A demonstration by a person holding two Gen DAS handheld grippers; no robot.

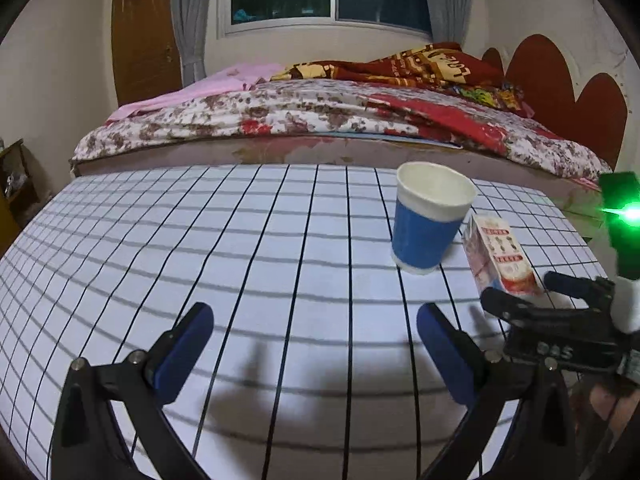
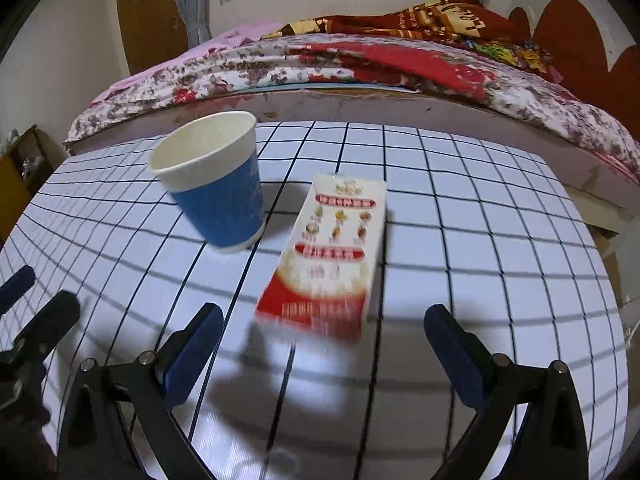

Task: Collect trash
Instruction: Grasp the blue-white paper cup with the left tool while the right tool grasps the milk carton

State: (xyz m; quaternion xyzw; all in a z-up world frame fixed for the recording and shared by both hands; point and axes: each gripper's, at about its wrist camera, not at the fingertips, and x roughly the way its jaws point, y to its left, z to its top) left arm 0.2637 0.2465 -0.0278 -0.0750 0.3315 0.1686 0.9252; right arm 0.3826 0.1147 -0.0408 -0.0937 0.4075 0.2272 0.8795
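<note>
A blue and white paper cup (image 1: 424,232) (image 2: 220,204) stands upright and empty on the checked table (image 1: 240,240) (image 2: 500,260). Right beside it a red and white carton (image 1: 500,256) (image 2: 336,240) lies flat. My right gripper (image 2: 324,314) (image 1: 522,286) is open, its blue pads standing either side of the carton's near end without touching it. My left gripper (image 1: 315,314) (image 2: 42,292) is open over bare table, to the left of the cup, with nothing between its fingers.
A bed (image 1: 320,108) (image 2: 360,60) with flowered and red covers runs along the table's far edge. A wooden door (image 1: 140,40) and a window are behind it. A low shelf (image 1: 12,184) stands left of the table.
</note>
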